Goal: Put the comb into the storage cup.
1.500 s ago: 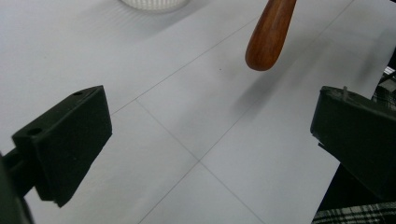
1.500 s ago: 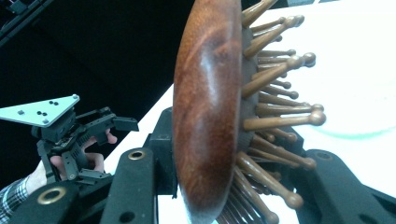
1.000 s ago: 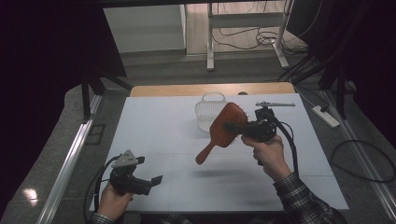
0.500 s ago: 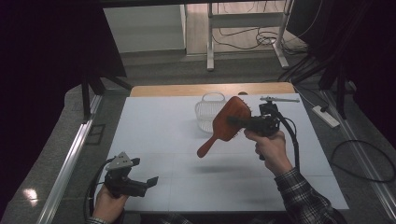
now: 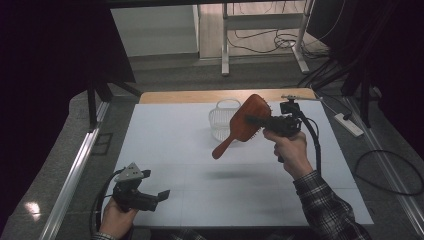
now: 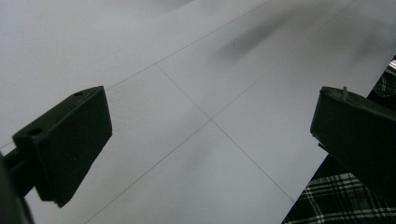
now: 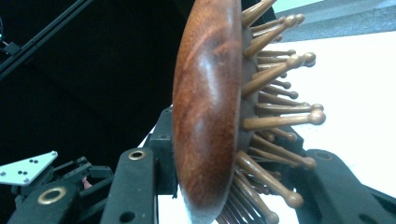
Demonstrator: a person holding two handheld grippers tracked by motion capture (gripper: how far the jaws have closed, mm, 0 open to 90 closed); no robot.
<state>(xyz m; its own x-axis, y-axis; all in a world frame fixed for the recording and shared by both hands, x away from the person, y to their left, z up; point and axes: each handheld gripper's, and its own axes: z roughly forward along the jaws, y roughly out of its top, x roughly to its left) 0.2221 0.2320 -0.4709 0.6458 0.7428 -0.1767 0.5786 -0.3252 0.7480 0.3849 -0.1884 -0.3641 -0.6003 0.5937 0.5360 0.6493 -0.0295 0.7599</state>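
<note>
At the near left corner of the tabletop (image 5: pixel 165 150), the left tool (image 5: pixel 159 196) is resting low in the person's hand, its jaws standing wide with nothing between them; in the left gripper view they are framing bare white surface. It is sitting where it sat a second ago.

Farther in, toward the right side, the right tool (image 5: pixel 255 121) is gripping a wooden hairbrush (image 5: pixel 245 122) by its head, the jaws pressing on the back and the bristle side. The brush is hanging in the air above the middle of the tabletop, handle slanting down toward the near left, its shadow falling on the surface below. Compared with the earlier frames, it is riding a little higher and has drifted toward the far edge.

Just behind the brush, near the far edge, a white wire basket (image 5: pixel 222 119) is standing empty as far as I can see. I judge the pick-up is done and the carry is well under way; lowering the brush into the basket and letting go is what is left.
</note>
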